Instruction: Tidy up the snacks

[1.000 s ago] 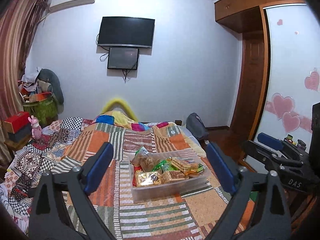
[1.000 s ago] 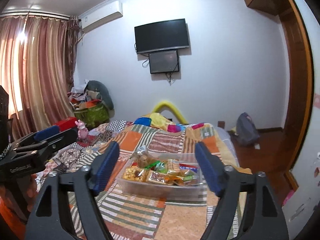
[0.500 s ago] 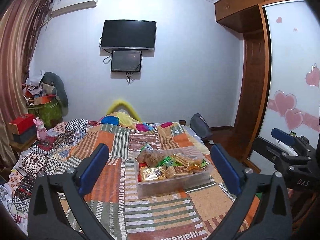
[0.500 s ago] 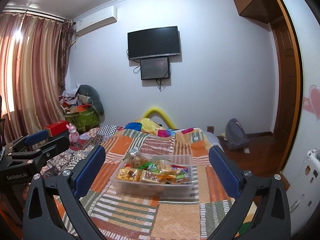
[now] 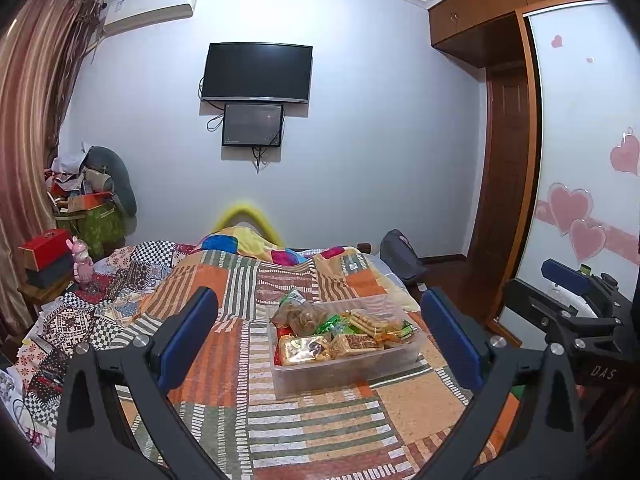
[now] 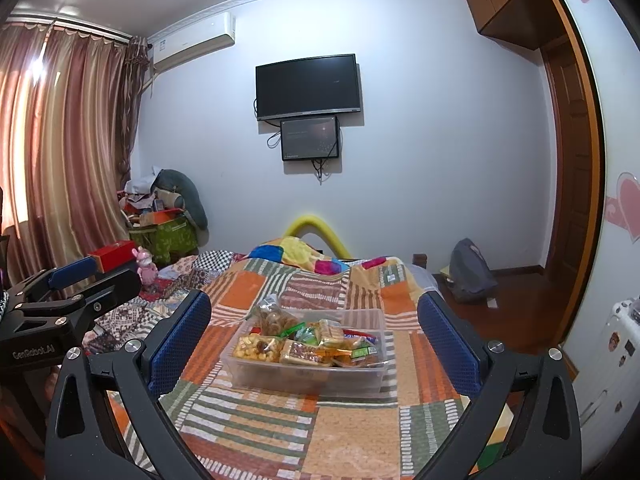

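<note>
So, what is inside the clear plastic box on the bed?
The clear plastic box holds a heap of snack packets, gold, green and orange ones. Whatever lies beneath the top packets is covered.

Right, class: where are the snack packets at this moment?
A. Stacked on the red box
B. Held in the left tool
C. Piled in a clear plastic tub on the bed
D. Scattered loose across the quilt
C: the snack packets sit heaped inside the clear plastic tub on the patchwork quilt, and both tools are open and hold nothing.

Pale wall (image 5: 380, 140) bearing a television (image 5: 257, 72), curtains (image 6: 68, 152) left, wardrobe (image 5: 508, 152) right.
</note>
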The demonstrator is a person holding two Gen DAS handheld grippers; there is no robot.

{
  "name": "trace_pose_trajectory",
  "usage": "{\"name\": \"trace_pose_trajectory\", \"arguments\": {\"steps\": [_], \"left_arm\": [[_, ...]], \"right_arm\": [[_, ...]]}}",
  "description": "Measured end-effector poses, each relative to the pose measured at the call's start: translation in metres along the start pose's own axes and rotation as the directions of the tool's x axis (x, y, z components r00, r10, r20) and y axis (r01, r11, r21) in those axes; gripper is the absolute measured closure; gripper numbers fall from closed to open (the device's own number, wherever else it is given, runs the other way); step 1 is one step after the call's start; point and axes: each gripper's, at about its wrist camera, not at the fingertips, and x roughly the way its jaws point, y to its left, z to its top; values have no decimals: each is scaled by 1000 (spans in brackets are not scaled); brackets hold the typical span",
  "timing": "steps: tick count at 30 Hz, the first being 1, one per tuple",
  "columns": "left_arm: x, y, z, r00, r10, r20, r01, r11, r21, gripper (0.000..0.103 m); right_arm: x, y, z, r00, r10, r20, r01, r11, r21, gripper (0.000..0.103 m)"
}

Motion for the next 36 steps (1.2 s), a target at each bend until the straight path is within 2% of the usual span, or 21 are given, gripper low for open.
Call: {"name": "trace_pose_trajectory", "arguments": {"steps": [36], "left_arm": [[0,-4,-3,999,-34,-4,34,999,26,0]], "right_arm": [[-2,-2,1,1000,-8,6,8,1000,-4,0]]}}
